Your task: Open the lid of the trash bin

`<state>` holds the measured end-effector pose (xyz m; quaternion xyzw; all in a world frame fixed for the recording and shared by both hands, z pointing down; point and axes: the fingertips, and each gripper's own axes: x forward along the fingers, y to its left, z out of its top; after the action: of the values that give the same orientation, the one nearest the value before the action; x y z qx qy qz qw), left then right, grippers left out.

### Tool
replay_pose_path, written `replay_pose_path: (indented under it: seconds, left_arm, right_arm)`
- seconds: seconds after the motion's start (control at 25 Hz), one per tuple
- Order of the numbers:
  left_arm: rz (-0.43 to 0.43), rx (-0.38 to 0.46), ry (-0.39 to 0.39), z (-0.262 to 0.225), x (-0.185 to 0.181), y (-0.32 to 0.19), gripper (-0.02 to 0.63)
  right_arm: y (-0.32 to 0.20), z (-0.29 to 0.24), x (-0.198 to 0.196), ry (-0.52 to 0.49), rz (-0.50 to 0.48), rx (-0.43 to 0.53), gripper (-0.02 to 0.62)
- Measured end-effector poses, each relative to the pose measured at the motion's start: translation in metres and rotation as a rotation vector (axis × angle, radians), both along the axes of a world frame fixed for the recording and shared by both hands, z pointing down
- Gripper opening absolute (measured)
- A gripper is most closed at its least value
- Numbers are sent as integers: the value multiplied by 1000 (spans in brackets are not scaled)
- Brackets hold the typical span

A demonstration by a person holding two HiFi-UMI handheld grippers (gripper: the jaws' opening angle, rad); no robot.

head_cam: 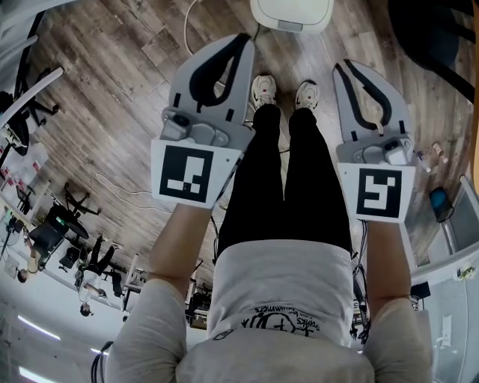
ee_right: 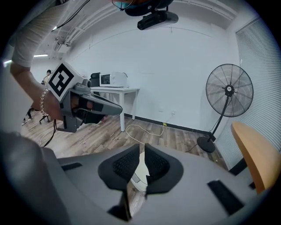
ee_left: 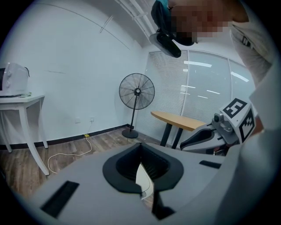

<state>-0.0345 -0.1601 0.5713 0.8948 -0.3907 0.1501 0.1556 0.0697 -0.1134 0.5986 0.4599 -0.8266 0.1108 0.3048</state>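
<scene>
The trash bin (head_cam: pixel 292 13) is white, smooth plastic with rounded corners. It stands on the floor (head_cam: pixel 120 82) just ahead of my shoes (head_cam: pixel 263 90). My left tool (head_cam: pixel 243 39) has its ribbed black pads meeting at the tips, holding nothing. My right tool (head_cam: pixel 340 69) is drawn in to a thin slit, also empty. The floor is grey-brown wood-grain plank. A round wire-caged fan (ee_right: pixel 229 90) stands near the pale wall.
</scene>
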Motion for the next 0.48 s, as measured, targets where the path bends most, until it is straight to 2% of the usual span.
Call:
replay_pose_path:
  seconds: [0.48]
  left_arm:
    - [-26, -20, -40, 54, -3, -6, 15]
  right_arm:
    - [4, 68, -6, 85, -78, -23, 46]
